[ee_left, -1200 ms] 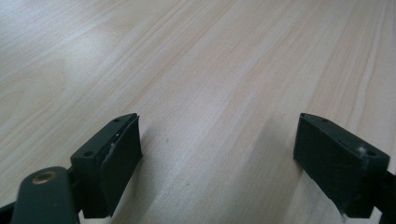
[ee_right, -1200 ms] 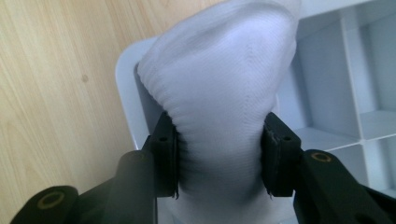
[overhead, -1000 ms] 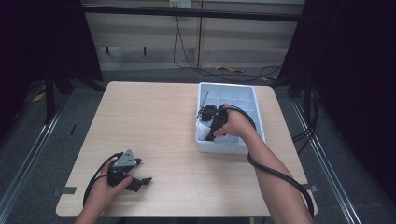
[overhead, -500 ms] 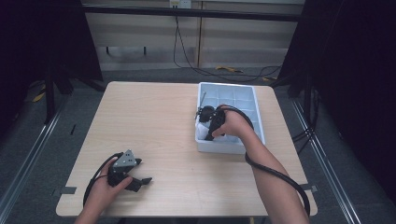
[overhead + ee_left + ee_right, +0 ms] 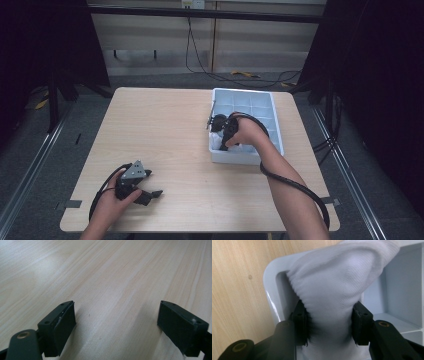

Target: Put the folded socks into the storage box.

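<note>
My right gripper (image 5: pixel 329 315) is shut on a white sock (image 5: pixel 337 290), its pads pressing the knit fabric from both sides. The sock bulges over the near-left corner compartment of a pale blue divided tray (image 5: pixel 270 282). In the high view the right gripper (image 5: pixel 223 134) points down into the near-left part of that tray (image 5: pixel 274 110), with the hand over it. My left gripper (image 5: pixel 149 192) rests on the wooden table (image 5: pixel 165 125) near its front left. Its jaws (image 5: pixel 118 308) stand open with only bare wood between them.
The tray sits at the table's right side, reaching toward the far edge, and is split into several compartments. A cable trails from the right gripper along the forearm. Dark floor and metal rails surround the table.
</note>
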`<state>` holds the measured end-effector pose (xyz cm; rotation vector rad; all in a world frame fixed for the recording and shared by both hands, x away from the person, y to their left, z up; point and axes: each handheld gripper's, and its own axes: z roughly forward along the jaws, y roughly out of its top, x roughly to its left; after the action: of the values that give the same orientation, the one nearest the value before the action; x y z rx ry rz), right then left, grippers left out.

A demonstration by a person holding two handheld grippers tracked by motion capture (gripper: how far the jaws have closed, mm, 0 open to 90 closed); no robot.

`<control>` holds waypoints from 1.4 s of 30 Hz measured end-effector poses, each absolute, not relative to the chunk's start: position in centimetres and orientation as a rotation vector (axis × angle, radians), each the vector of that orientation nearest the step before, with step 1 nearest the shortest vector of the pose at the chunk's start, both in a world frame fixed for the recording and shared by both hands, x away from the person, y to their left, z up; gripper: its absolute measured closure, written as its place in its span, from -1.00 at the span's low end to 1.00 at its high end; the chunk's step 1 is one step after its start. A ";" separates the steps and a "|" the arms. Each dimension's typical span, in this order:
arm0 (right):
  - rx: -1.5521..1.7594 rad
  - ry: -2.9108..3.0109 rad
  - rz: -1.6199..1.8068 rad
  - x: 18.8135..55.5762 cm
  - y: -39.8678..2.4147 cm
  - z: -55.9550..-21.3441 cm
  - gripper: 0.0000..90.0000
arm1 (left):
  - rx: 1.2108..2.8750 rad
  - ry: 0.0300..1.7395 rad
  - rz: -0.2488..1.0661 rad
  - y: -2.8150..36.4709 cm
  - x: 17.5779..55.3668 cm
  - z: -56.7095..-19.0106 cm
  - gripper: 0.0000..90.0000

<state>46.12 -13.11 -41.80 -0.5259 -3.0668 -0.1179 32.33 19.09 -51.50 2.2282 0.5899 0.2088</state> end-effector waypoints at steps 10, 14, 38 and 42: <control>-0.543 -3.058 -0.128 46.1 -13.2 -42.1 0.23 | 2.232 0.589 0.206 19.1 32.3 -51.5 -0.67; -0.542 -3.057 -0.160 46.3 -13.4 -41.9 0.20 | 2.231 0.590 0.208 19.1 32.3 -51.5 -0.67; -0.582 -3.027 -0.203 46.8 -13.9 -40.2 -0.09 | 2.233 0.589 0.204 19.1 32.3 -51.5 -0.68; -0.589 -3.023 -0.215 46.7 -14.0 -39.9 0.00 | 2.233 0.588 0.202 19.1 32.3 -51.5 -0.68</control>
<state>46.66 -13.97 -39.93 -0.5890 -3.0229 -0.2151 32.31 19.09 -51.46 2.2333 0.5882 0.2024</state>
